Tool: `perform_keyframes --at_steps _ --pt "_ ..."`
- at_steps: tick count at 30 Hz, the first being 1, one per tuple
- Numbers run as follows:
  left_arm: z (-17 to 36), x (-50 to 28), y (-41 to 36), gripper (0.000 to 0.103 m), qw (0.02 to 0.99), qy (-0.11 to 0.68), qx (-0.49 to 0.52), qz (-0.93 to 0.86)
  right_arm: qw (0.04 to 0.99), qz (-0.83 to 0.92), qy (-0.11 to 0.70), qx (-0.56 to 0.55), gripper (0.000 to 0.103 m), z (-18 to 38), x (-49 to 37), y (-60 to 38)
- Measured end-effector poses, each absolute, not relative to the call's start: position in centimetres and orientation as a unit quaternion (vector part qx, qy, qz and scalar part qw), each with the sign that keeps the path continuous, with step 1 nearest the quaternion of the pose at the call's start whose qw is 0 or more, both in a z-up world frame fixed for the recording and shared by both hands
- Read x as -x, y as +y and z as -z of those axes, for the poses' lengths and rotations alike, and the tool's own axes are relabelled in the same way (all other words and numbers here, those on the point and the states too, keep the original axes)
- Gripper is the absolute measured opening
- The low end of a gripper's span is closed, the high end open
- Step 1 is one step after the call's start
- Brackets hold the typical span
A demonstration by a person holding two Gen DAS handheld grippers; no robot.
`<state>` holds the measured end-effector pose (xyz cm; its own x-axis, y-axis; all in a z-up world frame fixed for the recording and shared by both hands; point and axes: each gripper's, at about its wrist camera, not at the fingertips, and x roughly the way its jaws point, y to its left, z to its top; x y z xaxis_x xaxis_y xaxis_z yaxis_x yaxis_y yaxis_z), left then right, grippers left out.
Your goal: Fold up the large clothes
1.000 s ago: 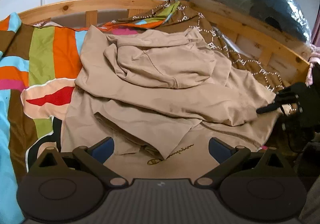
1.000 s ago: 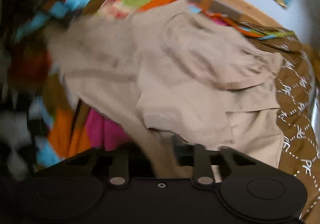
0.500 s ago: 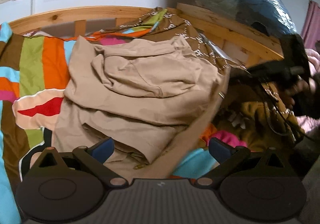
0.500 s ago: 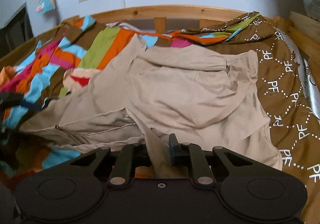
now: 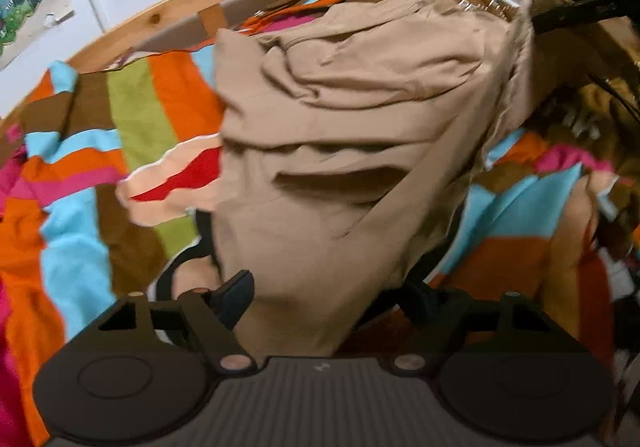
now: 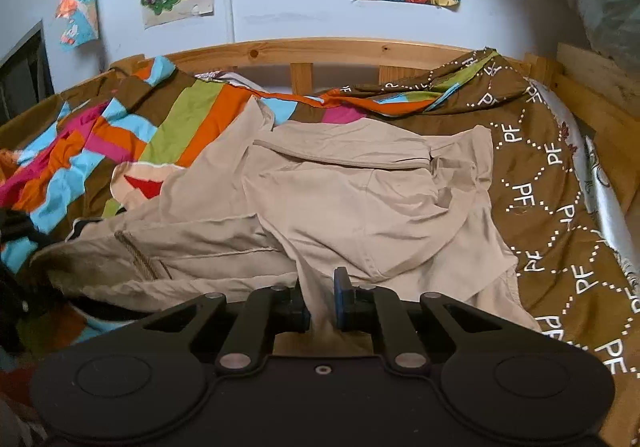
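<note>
Beige cloth of the hoodie now hangs between the left gripper fingers, which stood clear of it half a second ago; whether that gripper is pinching it I cannot tell. The right gripper stays clamped on a near fold. More of the striped blanket on the bed shows at right, since the hoodie's near edge has lifted.

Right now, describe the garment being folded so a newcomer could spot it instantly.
Start at the wooden bed frame under the postered wall; a striped multicolour quilt and a brown cover printed "PF" lie on the bed. Between them lies the beige jacket, pinched by the right gripper. It is the only plain, unpatterned fabric there, with a zip.
</note>
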<state>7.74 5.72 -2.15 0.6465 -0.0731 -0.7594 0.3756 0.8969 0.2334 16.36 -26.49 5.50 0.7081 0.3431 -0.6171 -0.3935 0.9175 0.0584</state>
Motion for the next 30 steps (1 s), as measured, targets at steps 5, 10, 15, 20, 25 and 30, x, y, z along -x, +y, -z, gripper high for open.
perform_keyframes --at_steps 5,10,15,20,25,30 --pt "2.4 -8.6 6.5 0.032 0.889 0.404 -0.190 0.103 0.918 -0.209 0.330 0.067 0.012 -5.0 -14.8 -26.8" --pt "0.5 -10.7 7.6 0.007 0.915 0.376 -0.115 0.090 0.900 -0.225 0.337 0.163 0.042 -3.7 -12.1 -26.5" --pt "-1.2 -12.5 7.9 0.004 0.928 0.355 -0.071 0.086 0.850 -0.219 0.376 0.296 0.063 -0.6 -9.5 -25.7" --pt "-2.1 -12.7 8.1 0.003 0.935 0.342 -0.043 0.083 0.849 -0.153 0.411 0.295 0.045 1.1 -10.2 -27.6" --pt "-2.3 -10.6 9.1 0.002 0.937 0.337 -0.026 0.086 0.858 -0.157 0.388 0.298 0.003 0.2 -8.5 -27.8" --pt "-3.3 -7.1 9.7 0.002 0.941 0.322 -0.012 0.101 0.882 -0.152 0.348 0.278 0.001 -4.2 -6.0 -28.0"
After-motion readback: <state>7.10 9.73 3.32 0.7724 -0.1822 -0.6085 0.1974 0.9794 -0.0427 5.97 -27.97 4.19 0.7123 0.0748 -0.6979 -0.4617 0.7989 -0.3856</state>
